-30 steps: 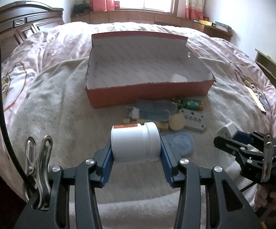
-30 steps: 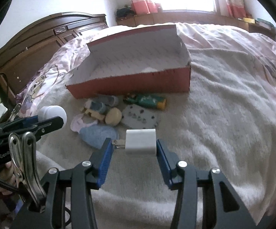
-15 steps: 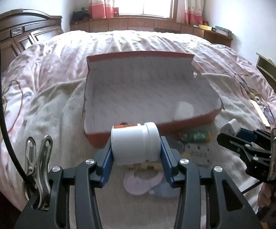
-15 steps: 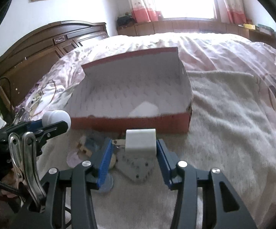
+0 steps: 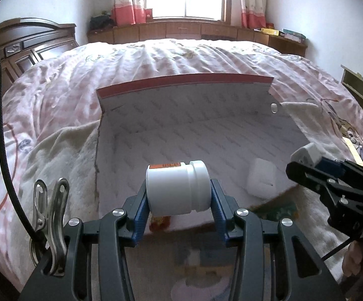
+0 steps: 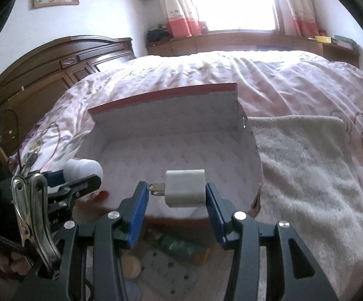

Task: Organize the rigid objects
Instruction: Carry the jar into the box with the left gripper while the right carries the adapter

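Observation:
My left gripper (image 5: 179,195) is shut on a white jar (image 5: 177,190) that lies sideways between the blue pads, above the near wall of an open red box (image 5: 181,82) with a white inside. Between the pads of my right gripper (image 6: 176,193) sits a white charger plug (image 6: 185,188), its prongs against the left pad, also over the box's near edge. Each gripper shows in the other's view: the right gripper (image 5: 304,158) at the right, the left gripper (image 6: 81,175) at the left. A white block (image 5: 261,178) lies inside the box near its front right corner.
Loose items lie on the cream towel (image 6: 306,175) in front of the box: a green bottle (image 6: 179,245), a grey perforated plate (image 6: 166,273) and a round wooden disc (image 6: 131,266). The box rests on a pink quilted bed (image 5: 181,52). A dark wooden headboard (image 6: 56,60) stands at the left.
Both grippers have moved forward toward the box with their loads and now hang over its near wall. The loose items have slipped down under the fingers.

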`<state>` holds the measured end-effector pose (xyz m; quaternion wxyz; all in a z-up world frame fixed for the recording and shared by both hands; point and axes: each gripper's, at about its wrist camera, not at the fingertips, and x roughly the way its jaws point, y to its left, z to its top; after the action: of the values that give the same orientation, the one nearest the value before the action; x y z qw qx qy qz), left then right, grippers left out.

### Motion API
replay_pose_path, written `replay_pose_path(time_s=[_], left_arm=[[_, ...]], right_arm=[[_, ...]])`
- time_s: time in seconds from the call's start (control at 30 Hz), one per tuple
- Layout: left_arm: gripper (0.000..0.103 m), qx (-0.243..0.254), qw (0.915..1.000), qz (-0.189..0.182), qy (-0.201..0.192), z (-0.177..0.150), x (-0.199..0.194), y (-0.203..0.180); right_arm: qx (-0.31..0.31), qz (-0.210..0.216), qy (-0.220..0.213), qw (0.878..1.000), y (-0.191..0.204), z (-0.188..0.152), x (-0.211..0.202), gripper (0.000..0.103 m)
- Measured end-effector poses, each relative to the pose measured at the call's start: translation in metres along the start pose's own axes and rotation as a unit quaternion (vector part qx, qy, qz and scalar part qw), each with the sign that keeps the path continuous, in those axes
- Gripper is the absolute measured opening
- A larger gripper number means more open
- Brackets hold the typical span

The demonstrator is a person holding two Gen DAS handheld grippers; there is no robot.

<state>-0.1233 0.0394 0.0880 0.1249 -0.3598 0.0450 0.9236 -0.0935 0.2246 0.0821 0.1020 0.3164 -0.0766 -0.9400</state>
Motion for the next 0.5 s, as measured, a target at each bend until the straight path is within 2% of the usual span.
replay_pose_path(time_s=[0.33,0.5], left_arm=[[0.045,-0.023,0.9993,0.0,0.029,0.01,0.04,0.008],[0.045,-0.03,0.9979,0.004,0.057,0.004,0.052,0.01]], right_arm=[[0.015,-0.033,0.021,0.999,-0.012,0.009,0.038,0.049],[-0.006,-0.049,0.023,0.999,-0.006,0.006,0.042,0.049]])
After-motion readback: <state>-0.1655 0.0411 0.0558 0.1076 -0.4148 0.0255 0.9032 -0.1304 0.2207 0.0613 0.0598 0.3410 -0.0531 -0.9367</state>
